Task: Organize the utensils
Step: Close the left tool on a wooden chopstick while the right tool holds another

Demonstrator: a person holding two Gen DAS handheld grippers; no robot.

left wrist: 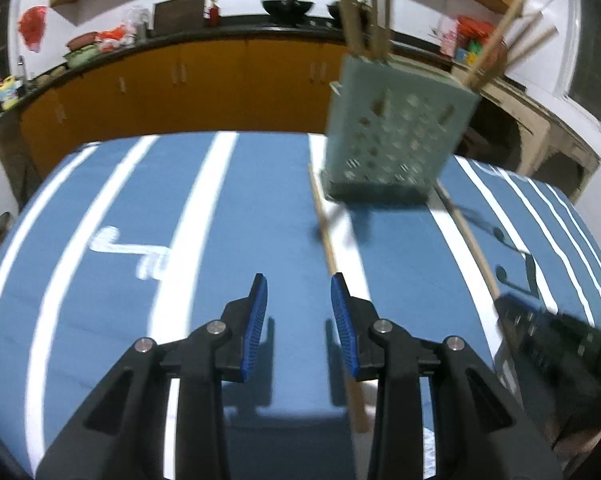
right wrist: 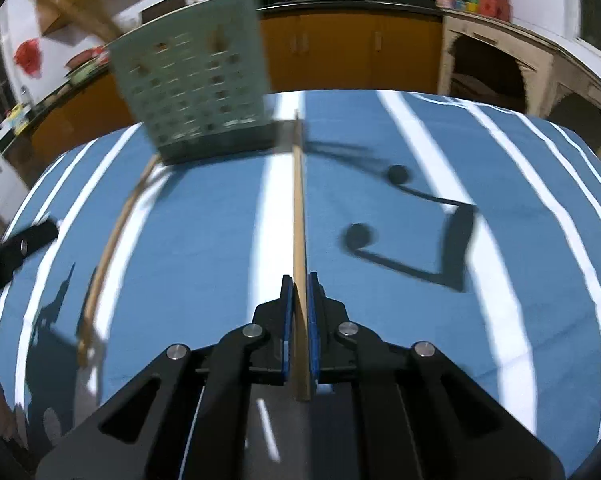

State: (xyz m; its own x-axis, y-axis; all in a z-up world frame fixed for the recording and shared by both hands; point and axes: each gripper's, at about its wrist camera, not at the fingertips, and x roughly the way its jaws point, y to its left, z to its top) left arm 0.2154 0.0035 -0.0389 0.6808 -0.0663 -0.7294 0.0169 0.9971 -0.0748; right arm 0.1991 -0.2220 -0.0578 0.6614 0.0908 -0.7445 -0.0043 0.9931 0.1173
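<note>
A grey-green perforated utensil holder (left wrist: 396, 136) stands on the blue striped tablecloth (left wrist: 240, 208) with several wooden chopsticks (left wrist: 356, 12) sticking up from it. It also shows in the right wrist view (right wrist: 196, 92). My left gripper (left wrist: 299, 296) is open and empty, just above the cloth. A loose chopstick (left wrist: 326, 232) lies on the cloth and runs under its right finger. My right gripper (right wrist: 299, 284) is shut on a chopstick (right wrist: 298, 208) that points forward toward the holder. The other loose chopstick (right wrist: 112, 248) lies to its left.
Orange kitchen cabinets (left wrist: 204, 72) and a dark counter with bowls and bags run along the far wall. A dark note print (right wrist: 420, 236) marks the cloth at right. The right gripper's body (left wrist: 548, 344) shows at the left view's right edge. A white print (left wrist: 136, 252) marks the cloth at left.
</note>
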